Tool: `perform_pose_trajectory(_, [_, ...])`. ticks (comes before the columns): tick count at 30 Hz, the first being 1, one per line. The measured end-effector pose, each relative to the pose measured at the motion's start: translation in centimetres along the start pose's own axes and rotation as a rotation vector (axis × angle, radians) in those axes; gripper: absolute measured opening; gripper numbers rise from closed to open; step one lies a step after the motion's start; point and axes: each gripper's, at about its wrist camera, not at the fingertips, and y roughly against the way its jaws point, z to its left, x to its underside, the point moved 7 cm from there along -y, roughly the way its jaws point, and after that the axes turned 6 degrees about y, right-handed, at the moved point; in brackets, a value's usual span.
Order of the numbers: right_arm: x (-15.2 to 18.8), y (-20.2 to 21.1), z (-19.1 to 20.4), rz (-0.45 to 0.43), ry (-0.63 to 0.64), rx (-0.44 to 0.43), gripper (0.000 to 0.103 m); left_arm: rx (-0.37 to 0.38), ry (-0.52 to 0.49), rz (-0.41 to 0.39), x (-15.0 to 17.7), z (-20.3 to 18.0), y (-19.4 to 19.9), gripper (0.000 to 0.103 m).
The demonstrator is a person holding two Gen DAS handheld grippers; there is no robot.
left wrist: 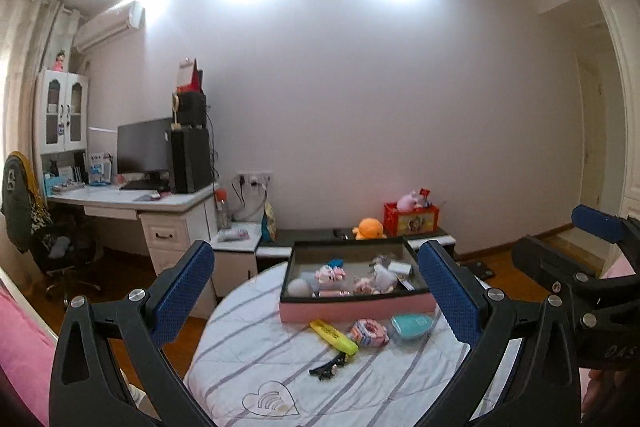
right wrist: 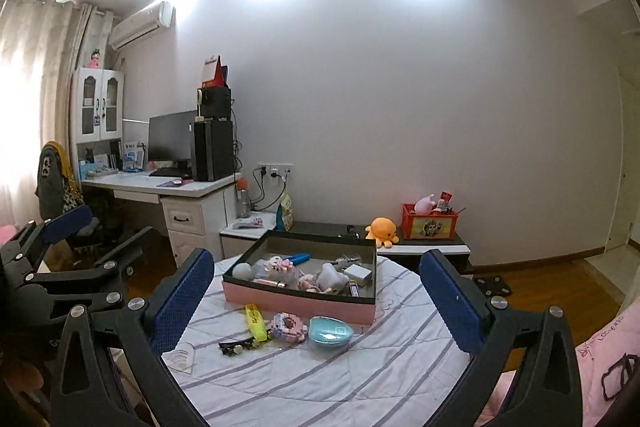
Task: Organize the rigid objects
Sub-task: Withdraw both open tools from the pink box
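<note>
Ahead of both fingers: yellow highlighter (left wrist: 334, 336) on bedspread (left wrist: 256, 359) | left gripper (left wrist: 316, 291), right gripper (right wrist: 316, 295) wide apart, empty

I count one pink box (right wrist: 298, 301), one yellow highlighter (right wrist: 256, 321), one black hair clip (right wrist: 236, 345), one teal case (right wrist: 330, 333), one pink block toy (right wrist: 286, 327).

Pink box (left wrist: 357, 309) full of small toys on striped cloth (left wrist: 248, 359). In front of box: yellow marker (left wrist: 334, 336), pink toy (left wrist: 369, 333), teal case (left wrist: 411, 326), black clip (left wrist: 328, 367).

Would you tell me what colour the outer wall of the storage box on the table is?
Pink outside, with a dark rim and interior; the box shows best in the right wrist view.
</note>
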Motion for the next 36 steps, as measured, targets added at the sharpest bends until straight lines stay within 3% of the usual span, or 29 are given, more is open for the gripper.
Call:
perform_pose_trajectory(11, [-0.2,1.6,0.3,-0.023,0.018,0.021,0.103,-0.021,-0.017,-0.035,-0.6,-0.2,1.3,0.103])
perform_pose_trajectory(20, [1.4,0.2,0.2,0.028,0.012,0.018,0.103,-0.018,-0.036,0.027,1.4,-0.3,-0.6,0.103])
perform_pose_trajectory(27, [4.8,-3.3,-0.3,0.134,-0.004,0.01,0.103,0.026,-0.016,0.161,5.2,0.1,-4.3,0.103])
perform_pose_trajectory(30, [6.9,-5.1,-0.6,0.197,-0.009,0.012,0.103,0.049,-0.003,0.245,8.0,0.3,-6.2,0.103])
perform_pose_trajectory(36, [12.1,-9.5,-2.0,0.352,-0.043,0.009,0.103,0.021,0.019,0.452,14.5,1.8,-11.2,0.103])
